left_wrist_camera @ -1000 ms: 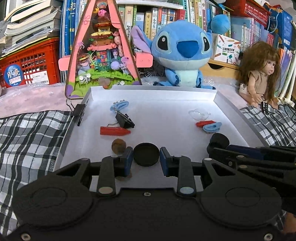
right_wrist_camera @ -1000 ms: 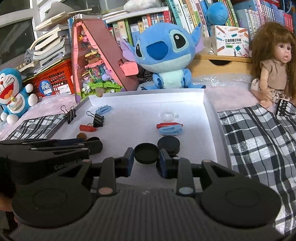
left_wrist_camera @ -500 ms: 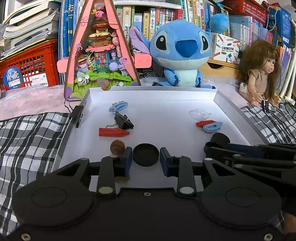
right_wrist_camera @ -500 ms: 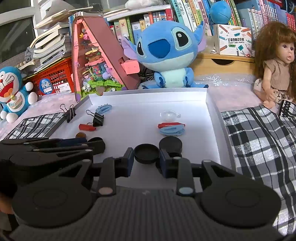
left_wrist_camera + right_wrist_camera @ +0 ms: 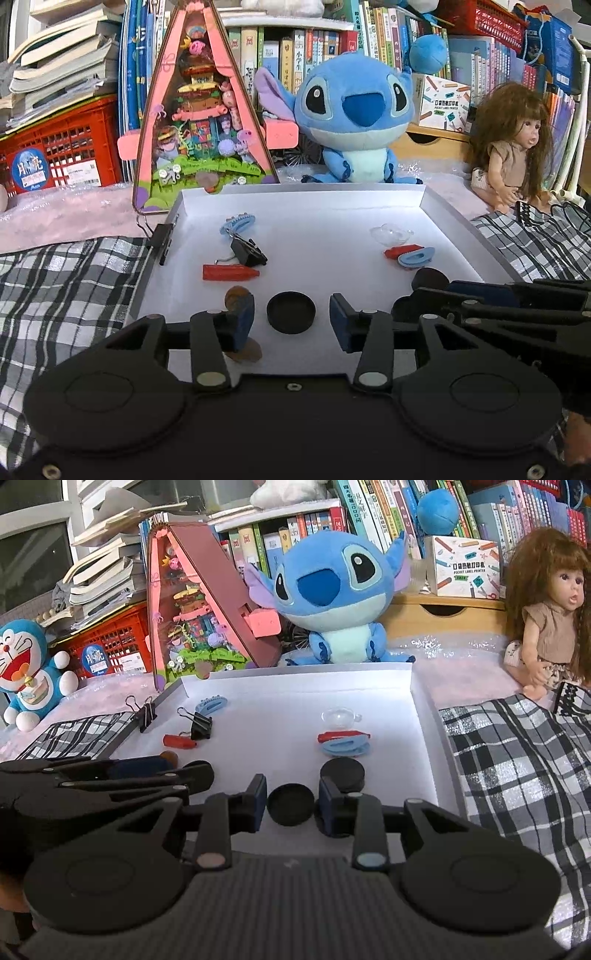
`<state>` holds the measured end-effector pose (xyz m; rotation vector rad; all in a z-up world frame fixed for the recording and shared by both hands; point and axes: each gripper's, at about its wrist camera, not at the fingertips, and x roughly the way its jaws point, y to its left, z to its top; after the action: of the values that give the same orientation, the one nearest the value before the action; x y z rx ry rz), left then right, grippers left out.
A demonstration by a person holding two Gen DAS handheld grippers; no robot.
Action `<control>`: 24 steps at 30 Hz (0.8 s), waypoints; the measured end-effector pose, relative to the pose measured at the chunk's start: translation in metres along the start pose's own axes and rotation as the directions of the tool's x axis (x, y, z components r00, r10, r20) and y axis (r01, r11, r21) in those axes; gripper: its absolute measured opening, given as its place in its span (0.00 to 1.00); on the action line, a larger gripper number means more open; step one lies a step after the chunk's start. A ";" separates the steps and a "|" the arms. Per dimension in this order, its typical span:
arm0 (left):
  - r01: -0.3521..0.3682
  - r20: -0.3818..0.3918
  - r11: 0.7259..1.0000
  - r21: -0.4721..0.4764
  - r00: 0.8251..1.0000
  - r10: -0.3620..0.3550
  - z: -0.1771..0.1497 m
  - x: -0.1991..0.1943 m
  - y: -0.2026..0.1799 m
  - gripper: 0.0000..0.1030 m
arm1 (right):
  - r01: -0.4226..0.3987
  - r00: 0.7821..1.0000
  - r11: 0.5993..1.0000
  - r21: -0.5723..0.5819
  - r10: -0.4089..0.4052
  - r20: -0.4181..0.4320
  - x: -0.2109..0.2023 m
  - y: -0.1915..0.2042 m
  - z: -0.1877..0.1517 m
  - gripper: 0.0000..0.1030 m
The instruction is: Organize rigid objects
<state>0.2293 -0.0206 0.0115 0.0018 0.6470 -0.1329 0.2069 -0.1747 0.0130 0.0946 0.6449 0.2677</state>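
Black and round, a cap point(image 5: 291, 312) lies flat on the white tray point(image 5: 332, 206) floor in the lower centre of the left wrist view, between the fingers of the left gripper point(image 5: 291, 321). Its jaws are opening, and clear gaps show on both sides of the cap. The right gripper point(image 5: 290, 803) frames its own black cap point(image 5: 290, 804) the same way in the lower centre of its view; its jaws are opening too, with narrow gaps at each side, so neither cap looks gripped.

Both caps look like hard, light plastic, stiff enough for a firm pinch, though the smooth rim might slip. Across the widest part of the rim is likely the best hold.

Just beyond the right gripper's right finger sits a third black disc point(image 5: 342, 772). A brown disc point(image 5: 234, 295) shows behind the left finger in the left view. Farther up lie a red piece point(image 5: 229, 272), a binder clip point(image 5: 247, 251) and a blue clip point(image 5: 238, 223) at left, and a clear dome point(image 5: 391, 233) at right.

Behind the tray, a box point(image 5: 466, 566) at upper right reads "POCKET LABEL PRINTER". The red crate point(image 5: 59, 147) at left carries a round blue sticker with characters I cannot read surely.
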 end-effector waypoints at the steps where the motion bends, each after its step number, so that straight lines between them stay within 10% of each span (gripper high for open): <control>1: -0.002 0.002 1.000 -0.002 1.000 0.002 0.000 -0.003 0.000 0.43 | 0.002 1.000 1.000 0.000 -0.002 0.005 -0.002 0.000 0.000 0.42; 24: -0.077 0.022 0.997 -0.027 0.997 0.078 -0.059 -0.077 0.013 0.64 | 0.117 0.991 0.992 -0.050 -0.114 0.066 -0.067 0.023 -0.050 0.61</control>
<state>0.1350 0.0044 0.0101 0.0001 0.6252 -0.0492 0.1202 -0.1708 0.0158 0.0139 0.5782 0.1694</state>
